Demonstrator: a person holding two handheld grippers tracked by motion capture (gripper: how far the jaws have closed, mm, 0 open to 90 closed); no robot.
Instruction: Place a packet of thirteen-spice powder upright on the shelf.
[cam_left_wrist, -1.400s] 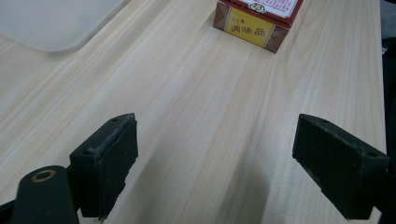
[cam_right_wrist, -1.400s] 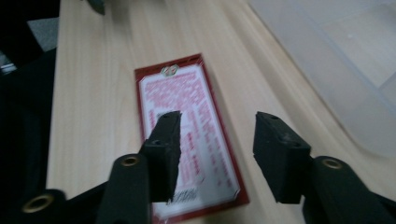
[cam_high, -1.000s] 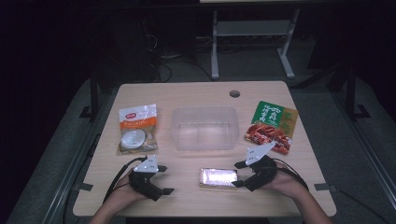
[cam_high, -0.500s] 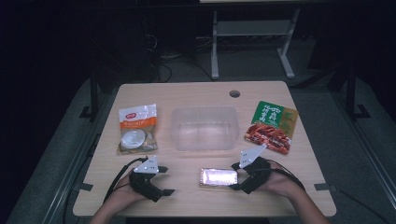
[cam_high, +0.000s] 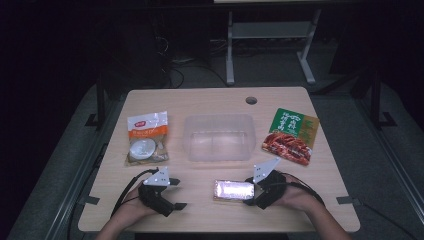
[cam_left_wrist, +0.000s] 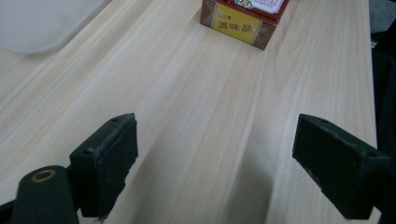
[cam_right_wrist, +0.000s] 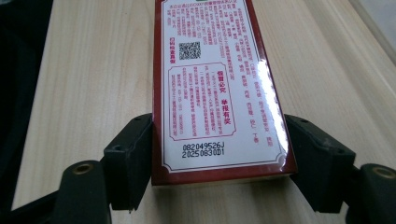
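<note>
Since the earlier frame, the right tool (cam_high: 253, 190) has edged slightly toward the near edge, and its jaws have just been closing a little around the red box (cam_high: 233, 190). That box lies flat on the surface (cam_high: 210, 102), near its front edge, between the two hands. In the right gripper view the jaws stand on either side of the box's (cam_right_wrist: 219, 93) near end, both pads against its long sides, so the right tool (cam_right_wrist: 219, 161) grips the box at a wide setting.

At the front left the left tool (cam_high: 180, 196) rests with jaws spread wide and nothing between them; in the left gripper view bare wood lies between its pads (cam_left_wrist: 109, 154), with the box's end (cam_left_wrist: 240, 21) farther off.

At the middle of the surface sits a clear plastic tub (cam_high: 218, 137), with nothing visible inside. Left of the tub lies an orange-and-white packet (cam_high: 146, 137); right of it lies a green-and-red packet (cam_high: 291, 135), close to the right edge. Both packets are apart from the tub.

Open wood runs between the tub and the box, and along the far edge, where a round cable hole (cam_high: 251, 100) sits.
</note>
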